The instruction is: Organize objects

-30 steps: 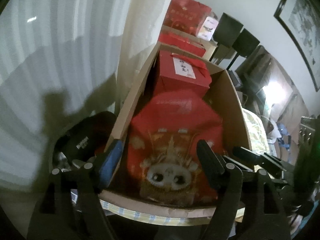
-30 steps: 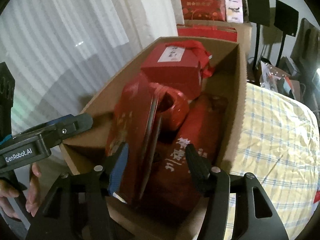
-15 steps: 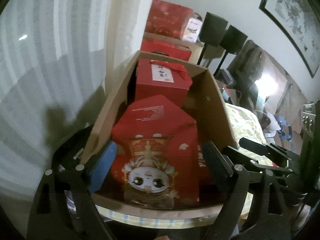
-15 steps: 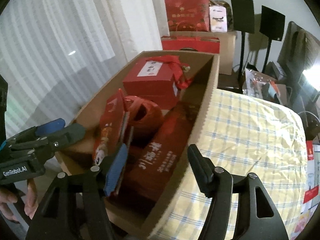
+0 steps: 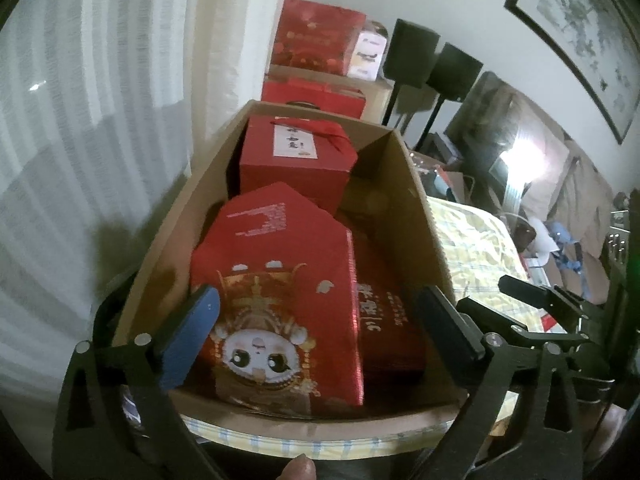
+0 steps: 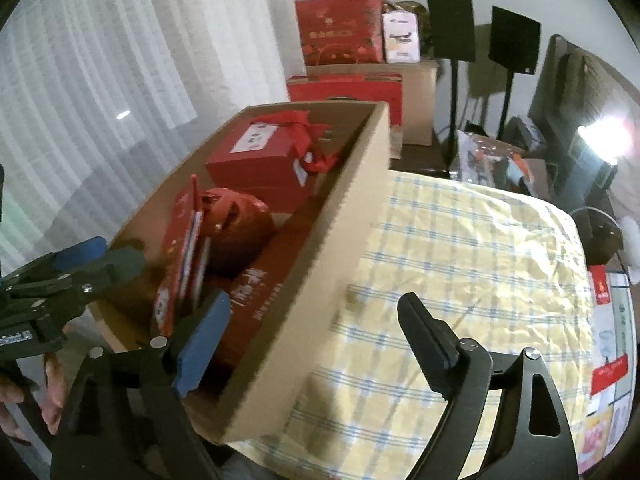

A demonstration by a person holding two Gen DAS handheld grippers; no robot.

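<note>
An open cardboard carton [image 5: 416, 208] [image 6: 320, 248] stands on a table. Inside, a flat red box with a cartoon face [image 5: 280, 300] [image 6: 180, 256] stands on edge beside a dark red long box [image 5: 384, 320] [image 6: 256, 284]. A round red item [image 6: 236, 228] lies behind them. At the far end is a red ribboned box with a white label [image 5: 296, 160] [image 6: 256, 160]. My left gripper [image 5: 316, 316] hovers at the carton's near end, jaws opening, pads clear of the cartoon box. My right gripper [image 6: 314, 308] straddles the carton's right wall, jaws opening, gripping nothing.
A yellow checked cloth [image 6: 460, 260] covers the table to the right of the carton. Red gift boxes [image 6: 340, 32] are stacked on another carton behind, beside two black stands [image 6: 452, 24]. White curtains [image 6: 100, 60] hang on the left. A hand [image 6: 52, 392] holds the left gripper.
Both grippers have drawn back from the carton and their jaws have widened. The cartoon box is let go and stands in the carton. The right gripper has slid right over the carton's wall.
</note>
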